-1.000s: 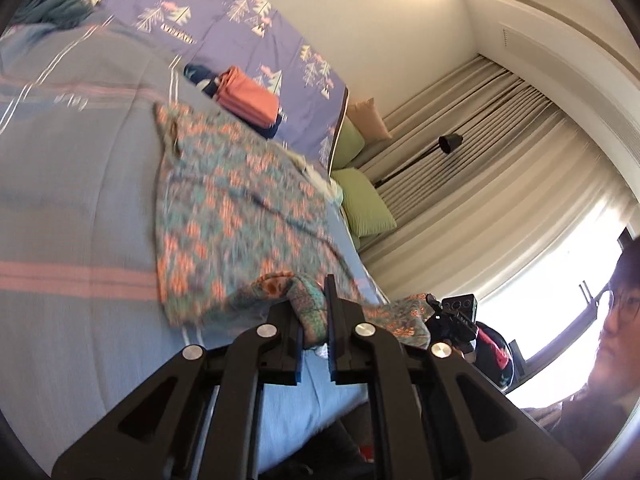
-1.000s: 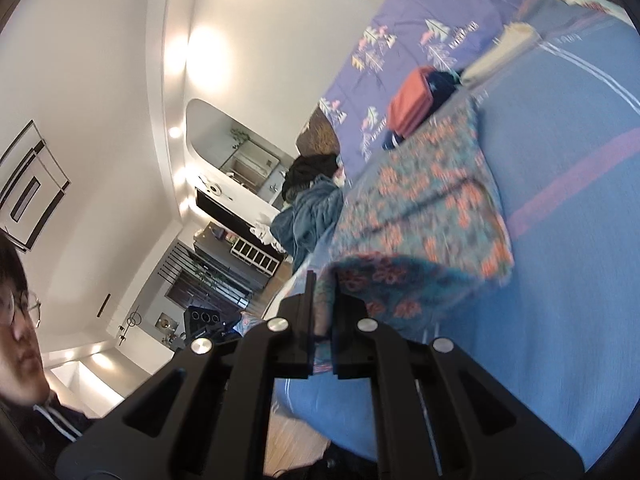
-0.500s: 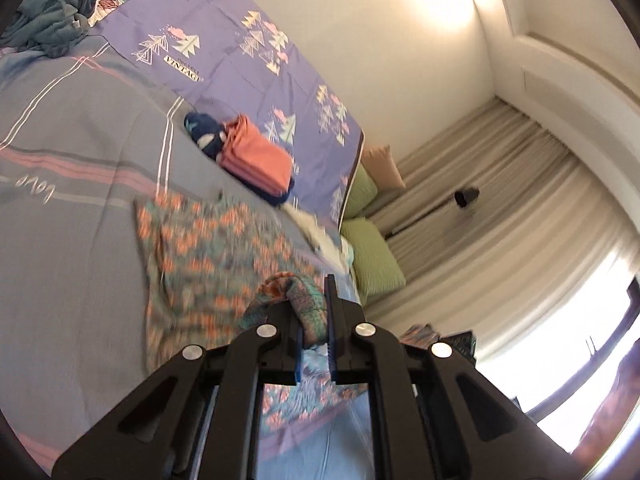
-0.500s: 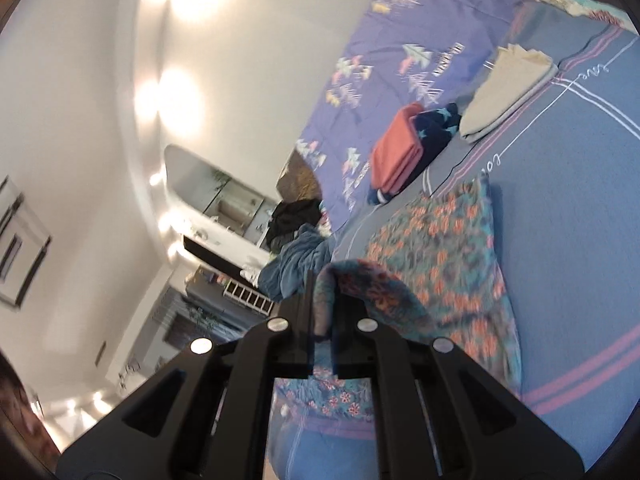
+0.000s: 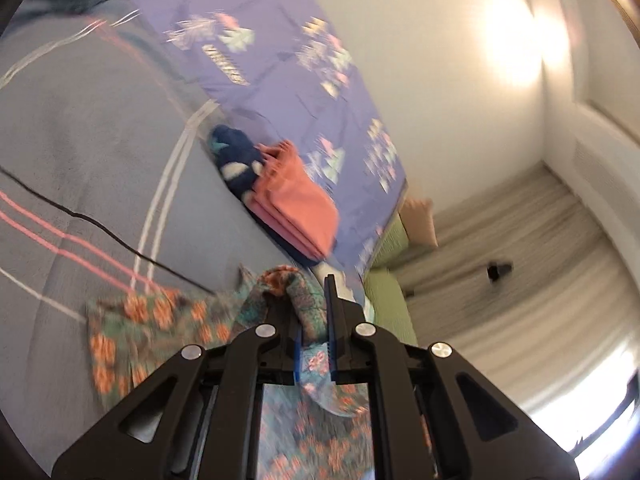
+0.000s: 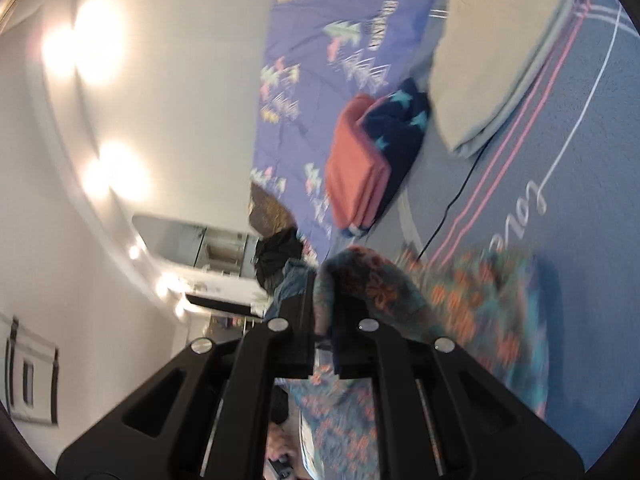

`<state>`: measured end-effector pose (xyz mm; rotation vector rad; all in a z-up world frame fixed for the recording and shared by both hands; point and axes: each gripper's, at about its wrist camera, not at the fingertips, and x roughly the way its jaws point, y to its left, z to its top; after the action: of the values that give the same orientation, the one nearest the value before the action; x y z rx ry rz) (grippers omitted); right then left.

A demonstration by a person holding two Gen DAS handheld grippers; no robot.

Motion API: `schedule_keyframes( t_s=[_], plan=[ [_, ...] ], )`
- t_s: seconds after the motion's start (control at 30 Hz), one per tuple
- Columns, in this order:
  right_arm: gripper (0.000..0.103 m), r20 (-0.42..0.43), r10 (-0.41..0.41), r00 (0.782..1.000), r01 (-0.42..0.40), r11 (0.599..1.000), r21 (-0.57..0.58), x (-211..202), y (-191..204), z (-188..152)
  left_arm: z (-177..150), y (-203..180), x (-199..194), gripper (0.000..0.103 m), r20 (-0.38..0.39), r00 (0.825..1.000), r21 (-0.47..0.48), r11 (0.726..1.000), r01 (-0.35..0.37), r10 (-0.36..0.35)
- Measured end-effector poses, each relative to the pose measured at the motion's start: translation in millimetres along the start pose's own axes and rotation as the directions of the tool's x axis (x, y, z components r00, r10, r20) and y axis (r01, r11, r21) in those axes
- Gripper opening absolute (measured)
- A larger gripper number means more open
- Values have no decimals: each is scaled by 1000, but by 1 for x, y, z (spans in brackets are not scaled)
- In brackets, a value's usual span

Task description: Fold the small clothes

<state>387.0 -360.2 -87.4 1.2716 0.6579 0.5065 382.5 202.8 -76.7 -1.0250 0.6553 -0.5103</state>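
A small floral garment (image 5: pixel 160 320), teal with orange flowers, lies on the blue-grey bedspread (image 5: pixel 80 152). My left gripper (image 5: pixel 310 304) is shut on one bunched edge of it. My right gripper (image 6: pixel 324 300) is shut on another edge of the floral garment (image 6: pixel 480 304). Both held edges are lifted and carried over the part that lies flat. More of the garment hangs below both grippers. Both views are blurred by motion.
A folded coral garment (image 5: pixel 296 204) on a navy star-print one (image 5: pixel 236 160) lies just beyond, also in the right wrist view (image 6: pixel 356 160). A folded beige stack (image 6: pixel 492 52) lies far right. A thin black cable (image 5: pixel 100 224) crosses the bedspread. Green pillows (image 5: pixel 384 292) and curtains stand right.
Both grippers have carried the held edges forward over the garment toward the folded coral stack, which now looks much closer. Less flat floral cloth shows ahead of the fingers.
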Motion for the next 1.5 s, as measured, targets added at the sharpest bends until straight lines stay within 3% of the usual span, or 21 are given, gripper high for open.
schedule_keyframes(
  t_s=[0.13,0.23,0.3,0.37,0.4,0.43,0.47,0.6,0.73,0.83,0.9,0.93,1.0,1.07,1.13,1.2,1.27,1.37,1.4,1.43,1.5],
  plan=[
    [8,76,-65,995,59,995,86,16,-37,25,12,37,28,8,49,999,-105,994,-2,7],
    [13,92,-122,988,117,991,58,28,-54,28,13,65,44,10,65,997,-157,987,-36,47],
    [57,93,-189,978,189,982,15,33,-58,30,11,81,51,24,62,991,-171,980,-103,115],
    [62,99,-187,977,190,981,-29,35,-54,35,11,96,49,29,69,989,-226,968,-109,128],
    [74,114,-177,978,183,982,-46,33,-50,36,13,97,42,37,102,990,-244,967,-66,93],
    [78,147,-153,977,166,983,-81,29,-42,37,14,94,33,54,153,985,-231,972,-47,84],
    [79,170,-132,977,152,982,-109,24,-36,35,15,89,22,60,209,973,-204,978,-54,98],
    [79,223,-49,974,88,982,-169,8,-20,29,17,83,-4,66,310,950,-169,986,6,48],
    [75,180,-48,983,87,973,-212,14,-13,27,11,73,-7,66,296,955,-142,990,25,18],
    [55,107,-79,991,107,951,-289,30,-2,19,8,59,4,66,247,969,-106,994,32,-5],
    [10,27,-105,994,108,931,-348,44,3,11,7,45,17,66,195,980,-53,998,-22,32],
    [5,-14,-153,988,136,915,-381,55,6,4,3,34,23,61,156,984,3,996,-90,88],
    [4,-67,-239,969,190,885,-424,74,9,-6,-2,14,40,44,81,975,112,970,-217,209],
    [4,-110,-336,936,252,852,-459,96,7,-17,-11,2,57,33,20,940,191,921,-338,341],
    [4,-138,-411,901,304,827,-473,114,1,-24,-19,-4,75,31,-35,897,261,871,-417,440],
    [4,-147,-441,885,332,821,-464,122,-4,-28,-26,-2,86,31,-78,866,312,837,-449,493],
    [4,-137,-417,898,323,839,-438,127,-6,-27,-30,4,93,31,-84,851,314,824,-472,519],
    [14,-88,-309,947,252,883,-396,122,-8,-23,-21,14,96,34,-29,866,242,845,-478,499],
    [26,-68,-284,956,238,893,-382,120,-10,-21,-16,19,92,39,21,877,209,856,-474,480],
    [32,-49,-260,964,226,906,-358,119,-14,-17,-13,22,90,58,65,869,186,850,-493,490],
    [37,-27,-210,977,190,925,-329,114,-16,-13,-10,26,81,65,153,850,137,841,-524,504]
  ],
)
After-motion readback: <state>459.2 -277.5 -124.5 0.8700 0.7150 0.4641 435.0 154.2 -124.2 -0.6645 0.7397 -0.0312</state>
